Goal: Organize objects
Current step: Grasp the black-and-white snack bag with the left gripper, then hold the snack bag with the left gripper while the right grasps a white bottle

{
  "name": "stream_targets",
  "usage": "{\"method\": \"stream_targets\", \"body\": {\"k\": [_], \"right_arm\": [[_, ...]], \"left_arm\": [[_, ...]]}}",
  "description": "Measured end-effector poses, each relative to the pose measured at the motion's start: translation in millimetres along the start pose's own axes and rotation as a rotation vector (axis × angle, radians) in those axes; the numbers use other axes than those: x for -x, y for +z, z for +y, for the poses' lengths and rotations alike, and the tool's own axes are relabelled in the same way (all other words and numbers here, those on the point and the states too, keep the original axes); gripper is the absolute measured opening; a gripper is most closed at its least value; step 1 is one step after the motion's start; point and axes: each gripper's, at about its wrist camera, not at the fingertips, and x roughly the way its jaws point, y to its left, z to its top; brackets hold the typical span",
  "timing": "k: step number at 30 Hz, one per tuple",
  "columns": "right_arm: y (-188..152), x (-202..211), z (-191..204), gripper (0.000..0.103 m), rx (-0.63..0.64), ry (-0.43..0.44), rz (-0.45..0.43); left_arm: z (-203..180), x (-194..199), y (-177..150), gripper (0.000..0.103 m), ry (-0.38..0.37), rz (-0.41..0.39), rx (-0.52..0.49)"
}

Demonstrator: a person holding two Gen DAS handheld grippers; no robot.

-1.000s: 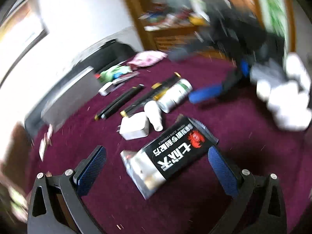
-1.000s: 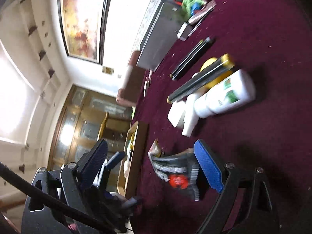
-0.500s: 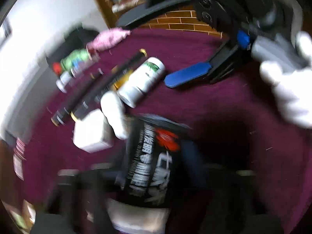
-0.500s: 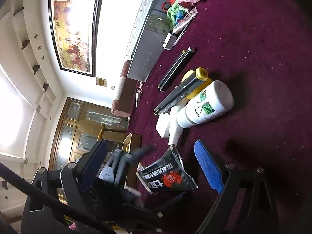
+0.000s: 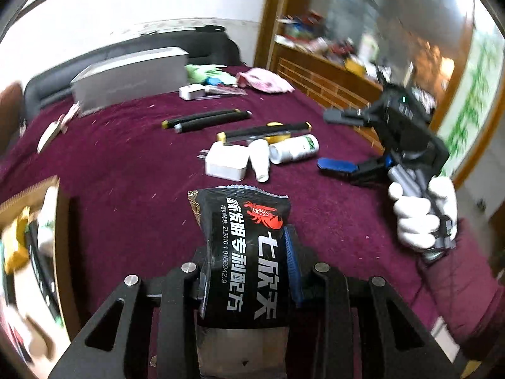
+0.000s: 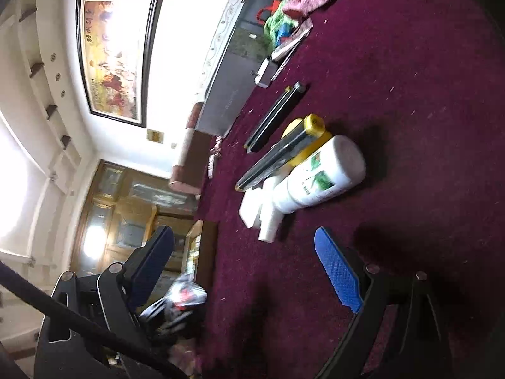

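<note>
Black foil packet [image 5: 249, 252] sits clamped in the left gripper [image 5: 247, 271], long axis running straight out along the fingers, serrated end pointing at the table's far edge, above the maroon cloth [image 5: 132, 170]. Right gripper [image 6: 249, 265] hangs wide apart, holding nothing.

The right gripper [image 6: 243, 268] hangs with its jaws wide apart and nothing between them above a maroon-covered desk [image 6: 410, 94]. Ahead lie a white bottle [image 6: 318, 180], a white box [image 6: 251, 205] and black sticks [image 6: 274, 120].
</note>
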Motion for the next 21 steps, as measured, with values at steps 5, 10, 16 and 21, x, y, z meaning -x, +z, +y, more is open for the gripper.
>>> {"method": "stream_targets", "body": {"k": [5, 10, 16, 21], "right_arm": [[-3, -2, 24, 0.092, 0.063, -0.14, 0.002], [4, -20, 64, 0.092, 0.265, -0.508, -0.008], [9, -58, 89, 0.092, 0.513, -0.793, 0.031], [41, -73, 65, 0.092, 0.389, -0.781, 0.043]], "left_arm": [[10, 13, -14, 0.03, -0.001, -0.027, 0.019], [11, 27, -25, 0.03, -0.009, -0.06, 0.001], [22, 26, -35, 0.03, -0.043, -0.043, 0.042], [27, 29, -39, 0.03, -0.051, -0.043, 0.066]]}}
